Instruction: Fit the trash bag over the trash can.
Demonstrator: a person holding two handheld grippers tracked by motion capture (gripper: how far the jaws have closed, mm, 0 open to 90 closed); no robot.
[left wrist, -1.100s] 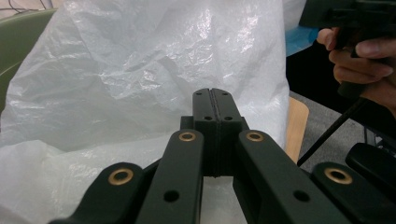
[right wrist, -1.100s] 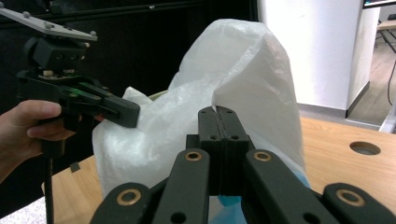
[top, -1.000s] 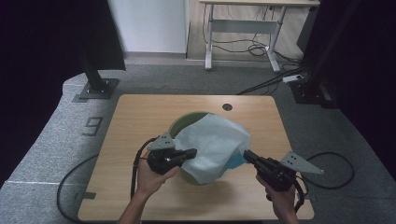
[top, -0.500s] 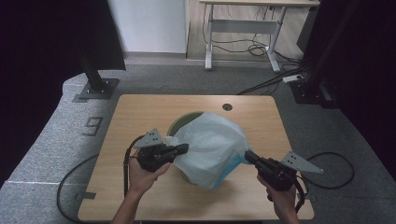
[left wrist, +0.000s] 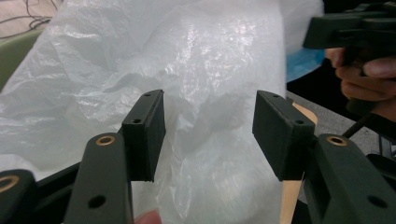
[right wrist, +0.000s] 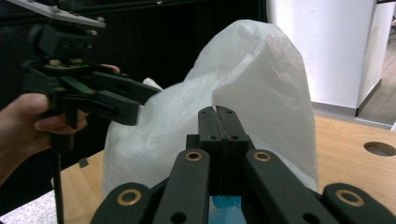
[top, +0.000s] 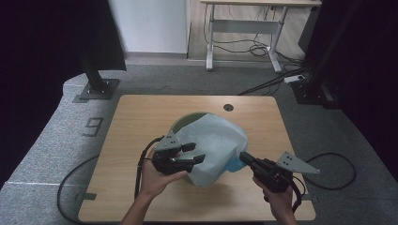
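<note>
Left gripper (top: pixel 195 154), held in the left hand (top: pixel 157 176), has just been opening, jaws apart; right gripper (top: pixel 244 158) in the right hand (top: pixel 277 199), jaws pressed together.

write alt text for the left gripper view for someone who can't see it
The left gripper has its two black jaws apart, just opened, in front of a crinkled translucent white plastic bag with nothing pinched between them. At upper right, a hand holds the right gripper.
</note>
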